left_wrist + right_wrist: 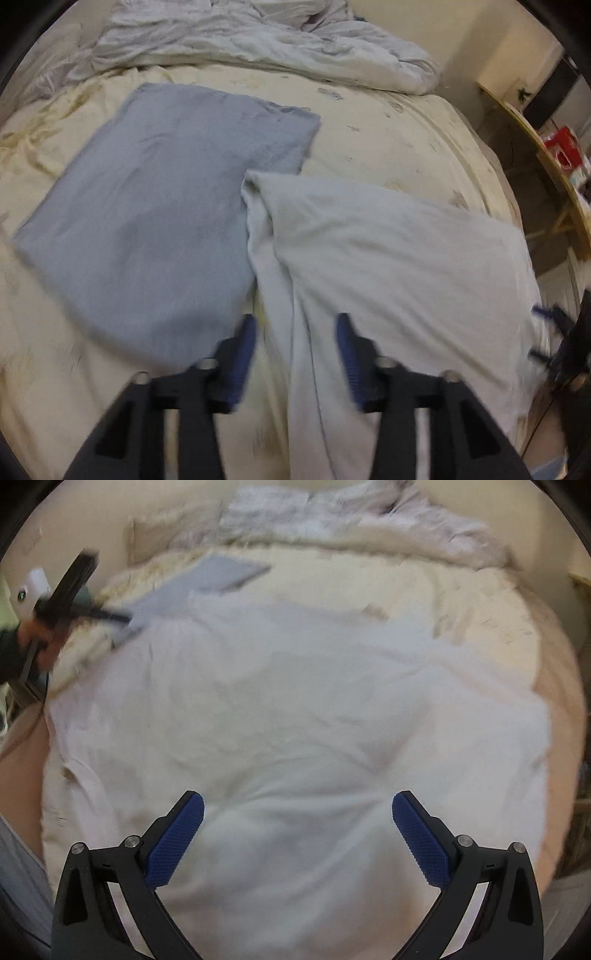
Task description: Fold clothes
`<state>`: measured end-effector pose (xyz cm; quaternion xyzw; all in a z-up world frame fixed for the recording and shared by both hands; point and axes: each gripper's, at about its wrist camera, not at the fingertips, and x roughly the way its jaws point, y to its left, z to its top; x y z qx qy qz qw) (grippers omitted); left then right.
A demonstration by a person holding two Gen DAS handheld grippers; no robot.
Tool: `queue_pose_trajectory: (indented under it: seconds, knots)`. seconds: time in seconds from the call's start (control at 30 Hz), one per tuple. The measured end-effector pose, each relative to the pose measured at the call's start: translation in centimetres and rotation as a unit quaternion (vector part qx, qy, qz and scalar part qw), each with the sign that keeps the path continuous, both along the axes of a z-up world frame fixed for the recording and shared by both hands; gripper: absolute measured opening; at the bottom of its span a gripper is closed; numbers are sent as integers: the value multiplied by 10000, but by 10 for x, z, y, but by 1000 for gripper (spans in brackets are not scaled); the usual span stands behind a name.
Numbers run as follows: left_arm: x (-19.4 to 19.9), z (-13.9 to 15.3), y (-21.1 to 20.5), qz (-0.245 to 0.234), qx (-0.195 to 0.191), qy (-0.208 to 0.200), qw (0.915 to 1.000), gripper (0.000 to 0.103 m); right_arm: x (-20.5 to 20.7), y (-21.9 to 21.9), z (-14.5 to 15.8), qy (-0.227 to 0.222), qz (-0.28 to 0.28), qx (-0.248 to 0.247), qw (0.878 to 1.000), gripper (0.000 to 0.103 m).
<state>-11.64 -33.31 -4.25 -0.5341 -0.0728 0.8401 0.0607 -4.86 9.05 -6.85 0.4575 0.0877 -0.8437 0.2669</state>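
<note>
Left gripper at the frame's bottom centre, jaws parted, nothing clamped; right gripper at its frame's bottom, spread wide, empty.

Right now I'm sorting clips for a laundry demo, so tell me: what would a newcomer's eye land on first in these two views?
Probably the white garment, spread wide over the cream bed sheet and filling the right wrist view. Next, the blue-grey folded cloth lying flat beside it to the left, their edges meeting. Both hand-held grippers stand open with nothing between their blue pads: the left hand-held gripper over the garment's edge, the right hand-held gripper above its middle.
</note>
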Motion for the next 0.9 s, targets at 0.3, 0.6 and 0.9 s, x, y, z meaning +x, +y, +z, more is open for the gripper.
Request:
queue_pose_trajectory:
  seconds: [0.3, 0.6, 0.9]
  knots:
    - [101, -51, 22, 70, -725, -1238, 9896, 52, 31, 9, -32, -440, -275, 726, 9960, 103]
    - [137, 14, -4, 546, 238, 197, 9980, 42, 32, 7, -41, -390, -306, 786, 9957, 103]
    - [127, -31, 30, 621, -576, -525, 9950, 42, 32, 8, -43, -345, -327, 823, 9955, 103]
